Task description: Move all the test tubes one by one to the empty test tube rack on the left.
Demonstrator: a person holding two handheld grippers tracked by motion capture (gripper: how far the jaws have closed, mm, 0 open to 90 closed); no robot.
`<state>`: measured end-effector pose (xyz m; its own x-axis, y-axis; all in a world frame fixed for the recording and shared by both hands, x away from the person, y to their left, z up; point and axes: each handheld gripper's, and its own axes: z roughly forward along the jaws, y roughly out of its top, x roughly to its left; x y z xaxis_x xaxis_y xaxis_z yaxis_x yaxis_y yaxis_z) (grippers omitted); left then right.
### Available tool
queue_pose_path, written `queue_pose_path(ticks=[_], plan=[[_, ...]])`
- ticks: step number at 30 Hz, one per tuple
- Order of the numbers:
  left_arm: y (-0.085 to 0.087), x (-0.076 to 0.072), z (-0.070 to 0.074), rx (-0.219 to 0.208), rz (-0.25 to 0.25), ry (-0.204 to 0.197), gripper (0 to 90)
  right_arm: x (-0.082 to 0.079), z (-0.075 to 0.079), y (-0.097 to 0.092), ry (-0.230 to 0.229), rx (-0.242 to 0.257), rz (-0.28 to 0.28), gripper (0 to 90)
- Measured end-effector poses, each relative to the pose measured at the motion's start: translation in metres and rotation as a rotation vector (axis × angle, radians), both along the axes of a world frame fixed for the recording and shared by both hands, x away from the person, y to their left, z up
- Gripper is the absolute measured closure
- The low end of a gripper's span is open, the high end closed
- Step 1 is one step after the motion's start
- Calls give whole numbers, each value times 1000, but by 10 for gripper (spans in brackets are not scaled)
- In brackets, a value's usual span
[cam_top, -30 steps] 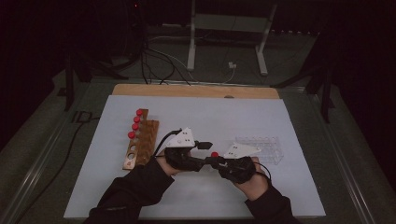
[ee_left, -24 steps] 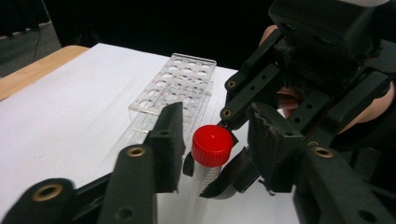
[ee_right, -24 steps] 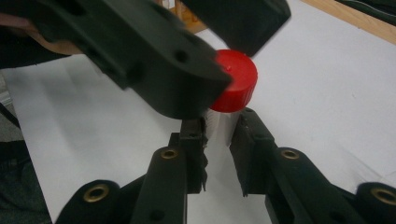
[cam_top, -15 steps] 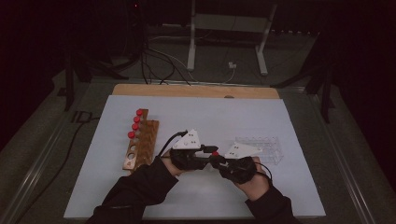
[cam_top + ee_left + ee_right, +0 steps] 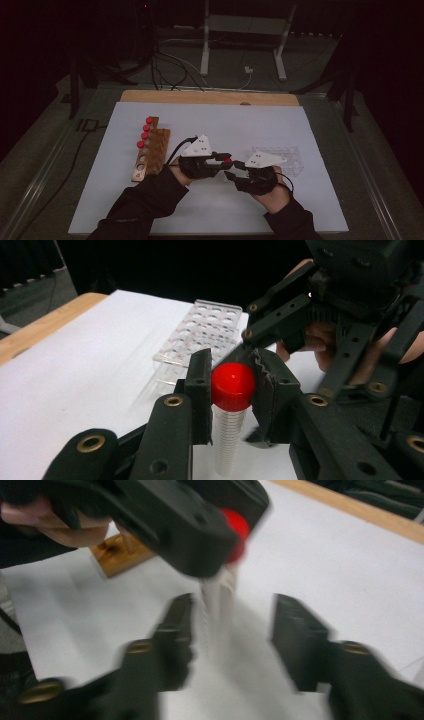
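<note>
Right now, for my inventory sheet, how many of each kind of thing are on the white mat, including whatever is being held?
Red-capped clear plastic tubes: 5 (4 racked, 1 held by the left gripper)
Brown wooden tube rack: 1
Clear plastic tube rack: 1
Total: 7

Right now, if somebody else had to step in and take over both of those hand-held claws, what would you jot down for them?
Left gripper: shut on the red cap of the red-capped tube, holding it upright above the white mat.
Right gripper: its jaws have just been opening; they stand apart on either side of the tube's clear body, not pressing it.
Wooden rack, on the mat's left: four red-capped tubes at its far end, empty holes nearer.
Clear plastic rack, on the mat's right: looks empty.
Done: the tube has passed to the left gripper.
Left, probably: seat this tube in a rack. Which one I cannot tell.
</note>
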<state>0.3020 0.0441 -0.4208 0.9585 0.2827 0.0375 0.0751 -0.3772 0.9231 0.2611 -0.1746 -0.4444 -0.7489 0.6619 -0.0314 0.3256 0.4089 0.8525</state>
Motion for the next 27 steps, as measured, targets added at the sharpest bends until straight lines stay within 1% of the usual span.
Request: queue_pose_path(ticks=[3, 6, 9, 11, 14, 16, 20, 22, 25, 27], plan=[[9, 2, 6, -7, 22, -11, 720, -1, 2, -3, -18, 21, -8, 329], [19, 3, 12, -15, 46, -18, 720, -2, 4, -6, -32, 35, -23, 204], [30, 4, 18, -18, 78, -32, 720, -3, 6, -7, -39, 40, -24, 86], [37, 4, 22, -23, 100, -38, 720, -3, 6, -9, -35, 49, -26, 11], [49, 5, 27, -33, 126, -44, 720, -3, 7, -12, -36, 70, -17, 0], [57, 5, 30, -32, 145, -54, 720, -4, 8, -13, -48, 72, -18, 0], [74, 5, 35, -34, 185, -64, 720, -5, 9, -15, -51, 86, -9, 0], [83, 4, 37, -34, 205, -70, 720, -5, 9, -16, -44, 101, -5, 0], [96, 2, 39, -38, 235, -72, 720, -4, 9, -17, -45, 117, -1, 0], [104, 2, 40, -33, 256, -77, 720, -4, 8, -18, -50, 117, 0, 0]])
